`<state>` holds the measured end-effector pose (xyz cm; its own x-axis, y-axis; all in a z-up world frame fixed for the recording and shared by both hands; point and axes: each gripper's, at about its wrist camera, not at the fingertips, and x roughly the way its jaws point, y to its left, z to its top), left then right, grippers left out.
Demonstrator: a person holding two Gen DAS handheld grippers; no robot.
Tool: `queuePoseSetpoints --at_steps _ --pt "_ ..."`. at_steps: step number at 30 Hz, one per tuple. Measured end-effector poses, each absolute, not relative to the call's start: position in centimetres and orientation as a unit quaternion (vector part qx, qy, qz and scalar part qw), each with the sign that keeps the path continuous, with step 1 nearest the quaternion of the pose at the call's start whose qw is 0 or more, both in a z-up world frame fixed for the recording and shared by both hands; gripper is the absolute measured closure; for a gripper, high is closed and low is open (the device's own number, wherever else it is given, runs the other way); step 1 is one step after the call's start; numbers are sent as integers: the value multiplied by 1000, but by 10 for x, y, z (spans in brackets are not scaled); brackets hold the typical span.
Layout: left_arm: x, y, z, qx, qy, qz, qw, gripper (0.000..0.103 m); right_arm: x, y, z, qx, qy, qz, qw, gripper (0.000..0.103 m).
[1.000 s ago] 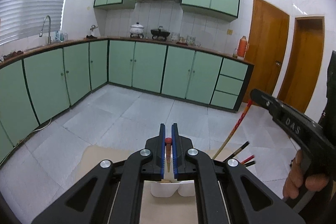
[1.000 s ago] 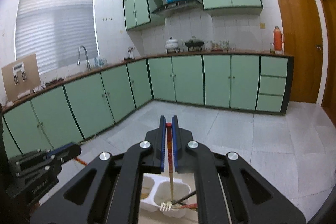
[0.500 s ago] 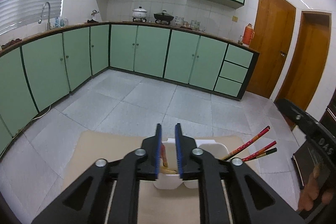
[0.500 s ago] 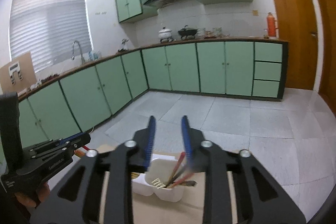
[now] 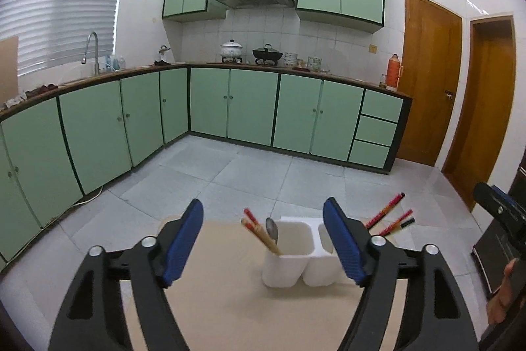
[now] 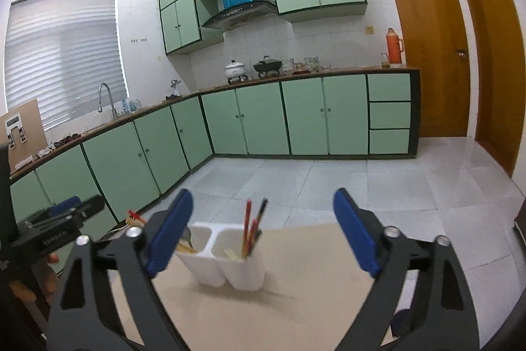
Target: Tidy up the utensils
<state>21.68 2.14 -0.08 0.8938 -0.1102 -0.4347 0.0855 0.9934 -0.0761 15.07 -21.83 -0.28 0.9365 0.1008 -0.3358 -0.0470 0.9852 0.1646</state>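
A white two-cup utensil holder (image 5: 289,259) stands on the tan table (image 5: 230,311). Its left cup holds red-tipped chopsticks (image 5: 258,229) and a metal spoon (image 5: 272,229). Its right cup holds red and black chopsticks (image 5: 388,216). My left gripper (image 5: 263,242) is open and empty, just short of the holder. In the right wrist view the holder (image 6: 230,262) has chopsticks (image 6: 251,229) and a pale fork (image 6: 231,254) in the right cup, a spoon (image 6: 187,236) in the left. My right gripper (image 6: 263,236) is open and empty, back from the holder.
The table (image 6: 296,301) ends just behind the holder, with grey tiled floor (image 5: 263,173) beyond. Green cabinets (image 5: 250,107) line the far walls. The other gripper and hand show at the right edge of the left view (image 5: 503,219) and at the left edge of the right view (image 6: 56,229).
Both grippers have opened wide and let go of their utensils into the holder's cups. Both have pulled back from the holder.
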Motion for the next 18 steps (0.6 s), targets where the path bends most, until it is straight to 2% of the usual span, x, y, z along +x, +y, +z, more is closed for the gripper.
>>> queuePoseSetpoints --at_steps 9,13,18 --pt "183 17 -5 -10 228 -56 972 12 117 -210 -20 60 206 39 976 5" --pt "170 13 -5 -6 225 -60 972 7 114 -201 -20 43 218 53 974 5" --pt "162 12 -4 -4 224 -64 972 7 111 -189 -14 40 228 78 970 5"
